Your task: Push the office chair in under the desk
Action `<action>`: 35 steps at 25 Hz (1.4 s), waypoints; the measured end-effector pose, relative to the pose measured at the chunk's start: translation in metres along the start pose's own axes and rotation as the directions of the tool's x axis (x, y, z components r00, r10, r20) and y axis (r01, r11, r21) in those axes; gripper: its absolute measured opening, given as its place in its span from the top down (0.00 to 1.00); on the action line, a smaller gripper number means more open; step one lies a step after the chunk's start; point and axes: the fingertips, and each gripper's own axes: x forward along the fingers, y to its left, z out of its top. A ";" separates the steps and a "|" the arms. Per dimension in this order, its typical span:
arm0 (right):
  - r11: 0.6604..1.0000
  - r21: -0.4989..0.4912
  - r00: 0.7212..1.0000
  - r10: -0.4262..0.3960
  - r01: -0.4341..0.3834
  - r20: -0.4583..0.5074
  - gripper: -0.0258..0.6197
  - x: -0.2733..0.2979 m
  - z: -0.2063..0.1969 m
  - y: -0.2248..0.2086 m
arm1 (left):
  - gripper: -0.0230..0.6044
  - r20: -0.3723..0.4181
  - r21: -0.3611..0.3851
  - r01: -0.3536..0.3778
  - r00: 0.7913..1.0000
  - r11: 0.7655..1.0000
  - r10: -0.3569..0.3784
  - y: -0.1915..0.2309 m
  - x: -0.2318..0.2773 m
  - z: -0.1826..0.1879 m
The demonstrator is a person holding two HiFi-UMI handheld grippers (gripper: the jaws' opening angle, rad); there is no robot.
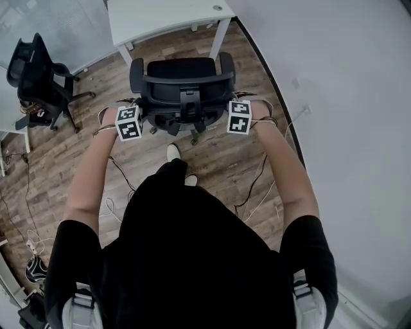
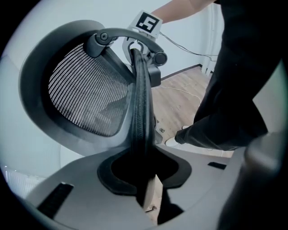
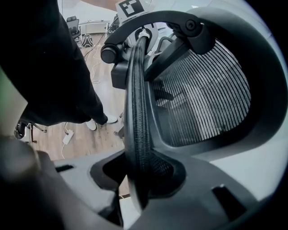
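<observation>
A black mesh-backed office chair (image 1: pixel 183 90) stands on the wood floor just in front of the white desk (image 1: pixel 160 16), its seat towards the desk. My left gripper (image 1: pixel 136 117) is shut on the left edge of the backrest, and my right gripper (image 1: pixel 232 115) is shut on the right edge. In the left gripper view the backrest rim (image 2: pixel 139 103) runs upright through the left gripper (image 2: pixel 144 166). The right gripper view shows the backrest rim (image 3: pixel 137 130) seated the same way in the right gripper (image 3: pixel 139 175), with the mesh (image 3: pixel 202 103) to its right.
A second black chair (image 1: pixel 35 77) stands at the far left. A white wall (image 1: pixel 347 128) runs close along the right. Cables (image 1: pixel 257 186) trail over the floor by my shoes (image 1: pixel 173 152), and a power strip (image 1: pixel 29 247) lies at the lower left.
</observation>
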 end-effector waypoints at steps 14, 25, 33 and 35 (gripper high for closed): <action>0.999 -0.044 0.999 -0.032 0.032 -0.013 0.78 0.032 -0.024 -0.084 | 0.84 -0.012 -0.032 -0.039 0.999 0.999 0.038 0.071 0.026 0.003; 0.998 -0.053 0.999 -0.019 0.017 -0.030 0.78 0.056 -0.025 -0.146 | 0.84 0.000 -0.039 -0.053 0.999 0.998 0.053 0.129 0.040 -0.011; 0.998 -0.056 0.999 -0.010 0.008 -0.039 0.78 0.072 -0.023 -0.183 | 0.84 0.009 -0.042 -0.065 0.998 0.997 0.065 0.165 0.050 -0.023; 0.998 -0.060 0.999 -0.013 0.010 -0.043 0.78 0.076 -0.023 -0.192 | 0.84 0.008 -0.041 -0.076 0.997 0.996 0.076 0.174 0.053 -0.026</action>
